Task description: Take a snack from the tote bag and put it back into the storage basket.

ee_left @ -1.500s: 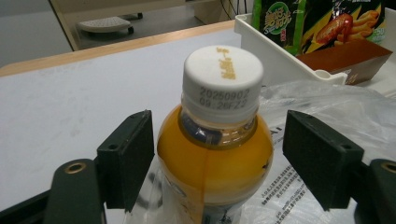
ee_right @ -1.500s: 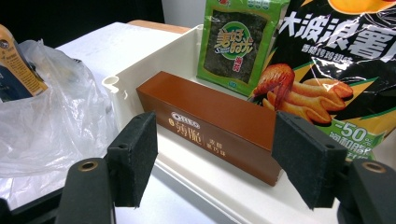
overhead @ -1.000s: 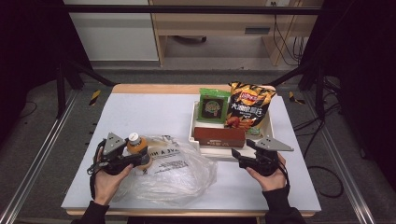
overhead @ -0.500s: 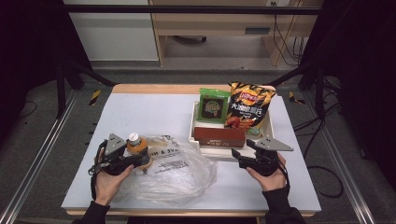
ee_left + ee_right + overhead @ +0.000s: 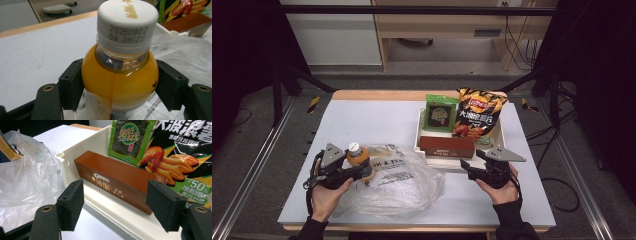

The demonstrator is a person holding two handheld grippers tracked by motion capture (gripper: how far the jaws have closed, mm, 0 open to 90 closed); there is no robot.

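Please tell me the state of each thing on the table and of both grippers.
juice bottle: upright, capped, gripped
left gripper: shut on the bottle
right gripper: open, empty
plastic bag: crumpled, lying flat
white tray: holding snacks
brown box: closed, lying in the tray
chips bag: sealed, upright

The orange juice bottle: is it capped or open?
Capped: a white cap sits on the juice bottle standing between the left gripper jaws.

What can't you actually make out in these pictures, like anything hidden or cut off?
- Orange drink bottle: its lower body and label run off the bottom edge of the left gripper view.
- Plastic bag: print too small to read in the high view.
- Chip bag: cut by the right gripper view's top and right edges.
- Brown biscuit box: its right end sits behind the right gripper's jaw.
- Seaweed pack: its foot hides behind the box in the high view.
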